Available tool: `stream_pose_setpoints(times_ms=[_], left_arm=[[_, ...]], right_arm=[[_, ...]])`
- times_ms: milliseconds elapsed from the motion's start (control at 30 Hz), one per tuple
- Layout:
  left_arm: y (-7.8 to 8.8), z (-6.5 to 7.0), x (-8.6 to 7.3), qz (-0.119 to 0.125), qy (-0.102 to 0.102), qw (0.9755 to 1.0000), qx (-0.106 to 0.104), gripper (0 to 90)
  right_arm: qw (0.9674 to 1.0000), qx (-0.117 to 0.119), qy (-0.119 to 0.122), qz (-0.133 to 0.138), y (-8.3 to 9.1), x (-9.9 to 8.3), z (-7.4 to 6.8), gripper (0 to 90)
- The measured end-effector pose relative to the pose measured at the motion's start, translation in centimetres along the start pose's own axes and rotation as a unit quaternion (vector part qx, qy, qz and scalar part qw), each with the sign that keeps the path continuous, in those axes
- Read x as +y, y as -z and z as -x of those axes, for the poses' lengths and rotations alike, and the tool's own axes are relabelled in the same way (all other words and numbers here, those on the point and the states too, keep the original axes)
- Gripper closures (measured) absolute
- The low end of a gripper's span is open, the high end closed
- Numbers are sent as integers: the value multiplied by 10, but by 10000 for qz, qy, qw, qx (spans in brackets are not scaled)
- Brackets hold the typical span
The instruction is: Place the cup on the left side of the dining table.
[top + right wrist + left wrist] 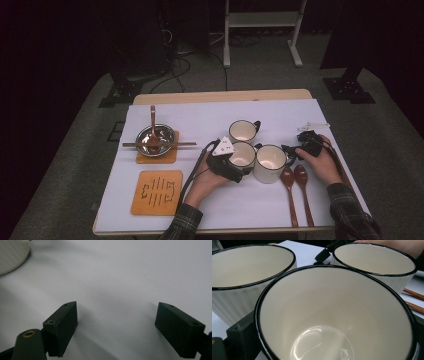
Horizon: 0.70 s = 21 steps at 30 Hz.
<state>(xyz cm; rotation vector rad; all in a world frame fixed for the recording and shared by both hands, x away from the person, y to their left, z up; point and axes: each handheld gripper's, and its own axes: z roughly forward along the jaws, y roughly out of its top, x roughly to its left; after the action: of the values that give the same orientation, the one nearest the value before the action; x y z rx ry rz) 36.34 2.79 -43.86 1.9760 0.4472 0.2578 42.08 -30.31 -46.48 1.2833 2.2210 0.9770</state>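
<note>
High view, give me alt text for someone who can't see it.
Three white mugs cluster mid-table; the left tongs hold the middle mug, and the right tongs rest open beside them. Two wooden spoons lie in front, a metal bowl on a wooden mat at left.

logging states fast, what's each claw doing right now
left claw: around the middle mug, grip cannot be told
right claw: open, empty, over the white table cover
</note>
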Motion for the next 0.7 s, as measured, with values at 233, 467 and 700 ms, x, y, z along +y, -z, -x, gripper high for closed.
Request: stream_pose_setpoints(times_ms=[233,467,700], left_arm=[[1,1,0,-59,-126,9998,122,29],[1,2,0,-34,-117,9998,133,33],[1,2,0,-23,-106,9998,149,35]], right_arm=[[10000,-1,2,1,0,0,0,167],[10000,1,1,2,0,0,0,167],[10000,0,1,3,0,0,0,167]])
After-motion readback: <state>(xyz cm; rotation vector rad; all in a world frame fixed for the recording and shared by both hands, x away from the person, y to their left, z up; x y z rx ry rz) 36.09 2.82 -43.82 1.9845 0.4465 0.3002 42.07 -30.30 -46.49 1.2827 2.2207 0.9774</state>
